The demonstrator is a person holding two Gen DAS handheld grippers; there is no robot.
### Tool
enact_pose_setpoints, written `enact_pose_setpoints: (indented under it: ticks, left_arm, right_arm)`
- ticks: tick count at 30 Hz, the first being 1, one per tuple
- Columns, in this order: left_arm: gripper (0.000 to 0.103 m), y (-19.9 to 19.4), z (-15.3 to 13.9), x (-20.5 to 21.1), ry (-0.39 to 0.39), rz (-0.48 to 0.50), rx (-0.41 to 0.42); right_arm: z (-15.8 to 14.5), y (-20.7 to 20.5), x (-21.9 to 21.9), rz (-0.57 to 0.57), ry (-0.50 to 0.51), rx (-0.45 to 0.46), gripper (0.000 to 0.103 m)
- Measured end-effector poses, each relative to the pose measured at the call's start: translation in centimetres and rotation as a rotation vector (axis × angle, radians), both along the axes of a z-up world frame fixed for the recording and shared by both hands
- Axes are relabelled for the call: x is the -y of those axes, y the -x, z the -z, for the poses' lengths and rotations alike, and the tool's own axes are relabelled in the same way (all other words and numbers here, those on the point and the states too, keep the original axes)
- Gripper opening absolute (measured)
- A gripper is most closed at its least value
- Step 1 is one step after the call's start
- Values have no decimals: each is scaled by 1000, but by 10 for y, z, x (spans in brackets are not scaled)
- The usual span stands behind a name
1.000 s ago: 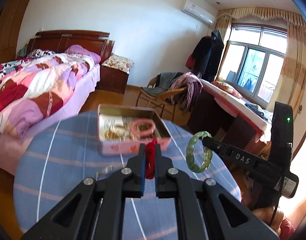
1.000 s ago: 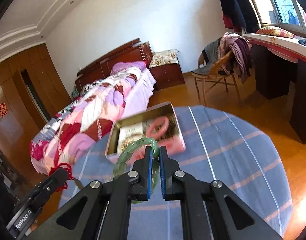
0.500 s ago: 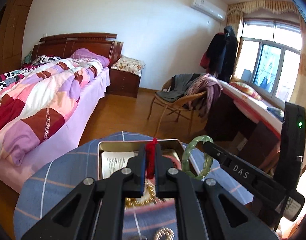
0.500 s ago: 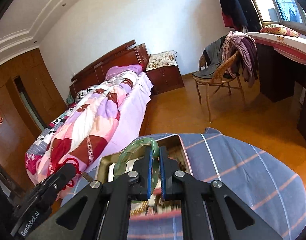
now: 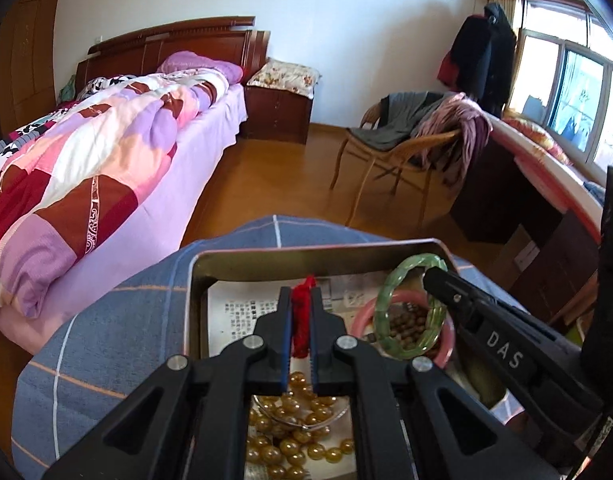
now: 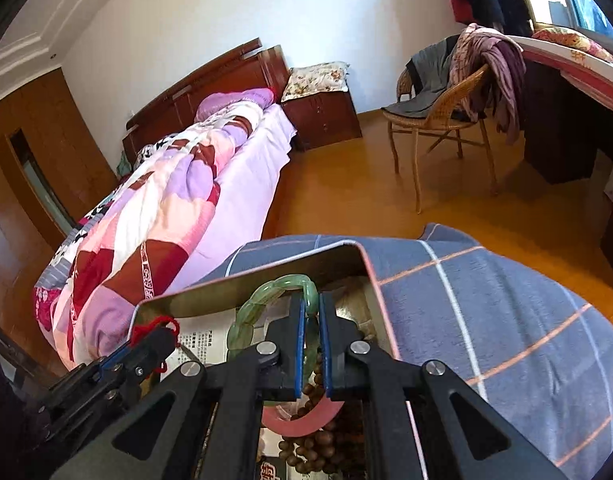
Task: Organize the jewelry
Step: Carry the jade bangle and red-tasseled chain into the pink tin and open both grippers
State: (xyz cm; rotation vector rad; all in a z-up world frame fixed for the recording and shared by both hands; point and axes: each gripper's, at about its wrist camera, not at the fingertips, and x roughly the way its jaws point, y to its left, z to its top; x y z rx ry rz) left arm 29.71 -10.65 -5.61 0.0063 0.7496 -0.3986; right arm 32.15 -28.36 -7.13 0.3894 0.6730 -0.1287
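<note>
My left gripper (image 5: 299,292) is shut on a red cord piece (image 5: 302,320) and holds it over the open metal tin (image 5: 306,258). My right gripper (image 6: 309,300) is shut on a green jade bangle (image 6: 262,304), also over the tin (image 6: 246,284). The bangle shows in the left wrist view (image 5: 402,304) above a pink bangle (image 5: 448,344). Amber beads (image 5: 290,440) and brown beads (image 6: 318,448) lie in the tin on printed paper (image 5: 246,316). The left gripper with the red cord shows in the right wrist view (image 6: 154,340).
The tin stands on a round table with a blue checked cloth (image 6: 486,320). A bed with a patchwork quilt (image 5: 86,160) lies to the left. A wicker chair with clothes (image 5: 410,140) and a dark desk (image 6: 566,100) stand behind the table.
Both grippers have moved forward and down, from short of the tin to right over its open inside. Each keeps its hold, on the red cord and the green bangle.
</note>
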Motion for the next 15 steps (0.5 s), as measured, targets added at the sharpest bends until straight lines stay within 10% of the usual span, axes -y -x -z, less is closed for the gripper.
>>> enact_pose_setpoints:
  ticks: [3, 6, 8, 10, 15]
  left_arm:
    - [8, -3, 3, 4, -36, -17, -15]
    - [14, -3, 1, 7, -76, -37, -28]
    - [52, -3, -1, 6, -71, -31, -49]
    - [72, 3, -7, 2, -61, -56, -29]
    - [73, 33, -26, -7, -90, -73, 37]
  right_arm:
    - [4, 0, 2, -1, -21, 3, 14]
    - [-2, 8, 5, -1, -62, 20, 43]
    - [-13, 22, 6, 22, -54, 72, 63]
    - [-25, 35, 4, 36, -34, 107, 63]
    - [-43, 71, 2, 62, 0, 117, 63]
